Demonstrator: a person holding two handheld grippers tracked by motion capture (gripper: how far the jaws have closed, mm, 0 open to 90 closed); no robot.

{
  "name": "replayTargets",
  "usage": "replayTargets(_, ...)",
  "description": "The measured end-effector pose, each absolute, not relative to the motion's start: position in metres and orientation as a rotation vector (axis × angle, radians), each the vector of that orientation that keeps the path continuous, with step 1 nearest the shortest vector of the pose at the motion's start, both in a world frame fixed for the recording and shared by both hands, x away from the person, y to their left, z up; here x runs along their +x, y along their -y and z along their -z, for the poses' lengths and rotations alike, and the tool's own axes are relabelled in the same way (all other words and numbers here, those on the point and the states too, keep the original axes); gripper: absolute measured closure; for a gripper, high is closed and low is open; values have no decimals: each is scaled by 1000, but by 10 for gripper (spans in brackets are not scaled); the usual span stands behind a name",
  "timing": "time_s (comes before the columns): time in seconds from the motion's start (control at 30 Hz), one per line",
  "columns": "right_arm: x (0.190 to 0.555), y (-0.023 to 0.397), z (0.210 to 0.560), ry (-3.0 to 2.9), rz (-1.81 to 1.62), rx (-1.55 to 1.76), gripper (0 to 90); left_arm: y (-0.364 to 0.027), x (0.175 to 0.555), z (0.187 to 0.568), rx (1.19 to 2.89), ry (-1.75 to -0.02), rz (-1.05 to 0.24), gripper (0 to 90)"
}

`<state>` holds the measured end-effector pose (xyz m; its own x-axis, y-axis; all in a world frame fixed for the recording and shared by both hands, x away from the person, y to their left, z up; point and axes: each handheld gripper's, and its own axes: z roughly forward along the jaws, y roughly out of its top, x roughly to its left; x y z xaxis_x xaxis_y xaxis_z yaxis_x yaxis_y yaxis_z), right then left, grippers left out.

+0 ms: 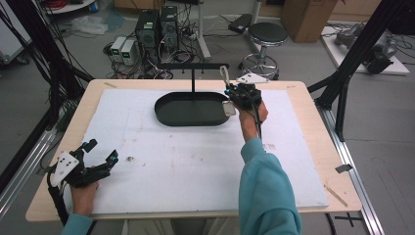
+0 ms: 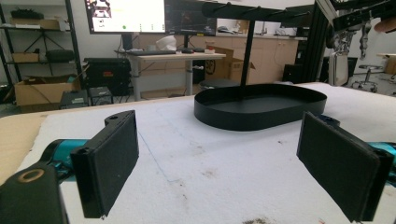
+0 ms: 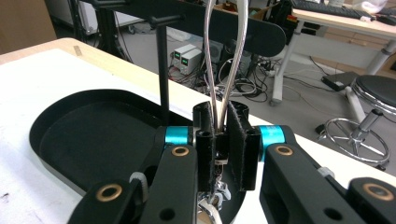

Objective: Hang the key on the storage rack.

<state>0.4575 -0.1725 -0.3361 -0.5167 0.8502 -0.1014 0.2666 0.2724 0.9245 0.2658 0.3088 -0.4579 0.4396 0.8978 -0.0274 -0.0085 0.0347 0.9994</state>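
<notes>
Silvery wire loop (image 3: 223, 51) clamped between the closed jaws of the right gripper (image 3: 223, 154), rising upright from the pads; a small tag (image 1: 228, 108) hangs below the gripper. Right gripper sits over the right rim of the black oval tray (image 1: 171, 115), just under the stand's crossbar (image 1: 193, 65). Left gripper (image 1: 100, 159) rests near the table's front left edge, jaws wide apart, nothing between them. White mat (image 1: 186, 161) between the two grippers lies open.

Even, bright overhead light is seen throughout; shadows are kept soft. The white mat (image 2: 196, 158) is slightly overexposed, and near edges are blurred.
</notes>
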Motion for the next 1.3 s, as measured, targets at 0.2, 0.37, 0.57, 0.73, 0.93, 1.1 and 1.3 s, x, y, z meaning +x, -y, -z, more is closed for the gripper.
replayTargets(0.2, 463, 171, 337, -1930, -1239, 1025, 824, -309, 266, 458, 1356, -873, -853, 132)
replayTargets(0.37, 469, 167, 335, -1913, -1241, 1034, 824, -309, 266, 458, 1356, -874, -854, 132)
replayTargets(0.57, 475, 163, 336, -1914, -1218, 1045, 823, -309, 266, 458, 1356, -874, -853, 132)
replayTargets(0.73, 479, 162, 341, -1907, -1189, 1072, 823, -309, 266, 458, 1356, -874, -853, 132)
replayTargets(0.93, 483, 159, 347, -1906, -1174, 1078, 823, -309, 266, 458, 1356, -874, -852, 132)
replayTargets(1.1, 487, 158, 352, -1906, -1171, 1093, 823, -309, 266, 458, 1357, -874, -852, 132)
replayTargets(1.3, 490, 159, 357, -1898, -1170, 1118, 823, -309, 266, 458, 1357, -874, -852, 132)
